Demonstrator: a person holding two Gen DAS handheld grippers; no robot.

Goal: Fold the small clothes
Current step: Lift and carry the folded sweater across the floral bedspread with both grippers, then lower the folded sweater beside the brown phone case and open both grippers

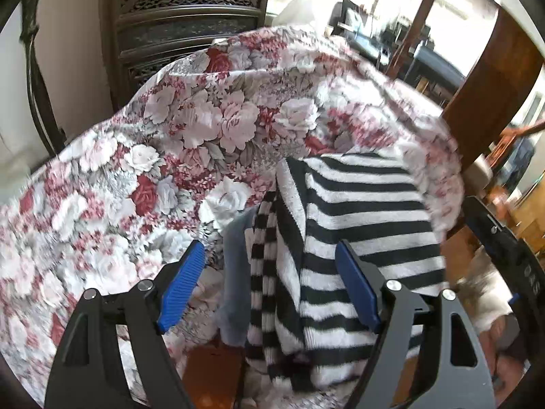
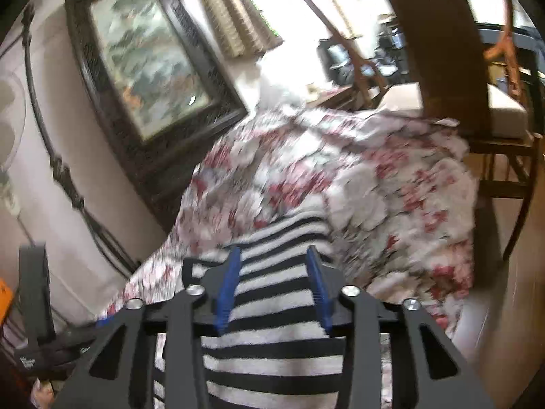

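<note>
Right now, through the left wrist camera, I see my left gripper (image 1: 270,286) with its blue pads standing wide apart, pressing on nothing. The striped garment (image 1: 354,225) lies bunched on the near right part of the flowered cloth (image 1: 190,126), hanging over the near edge, and much of it sits between the pads. A grey-blue piece (image 1: 235,272) lies just left of it, under its edge. To do this step well, I would get the pads around one clean edge of the stripes only, and leave out both the grey-blue piece and the flowered cloth below.

Through the right wrist camera, blurred, my right gripper (image 2: 274,289) has its pads much closer together, with the striped garment (image 2: 272,341) running between them. Whether they truly pinch the knit I cannot tell; a gap shows between the pads. I would confirm a bite before pulling, then lift both edges evenly so the fold lands square. The framed picture (image 2: 146,58) leans far left, well apart.
</note>
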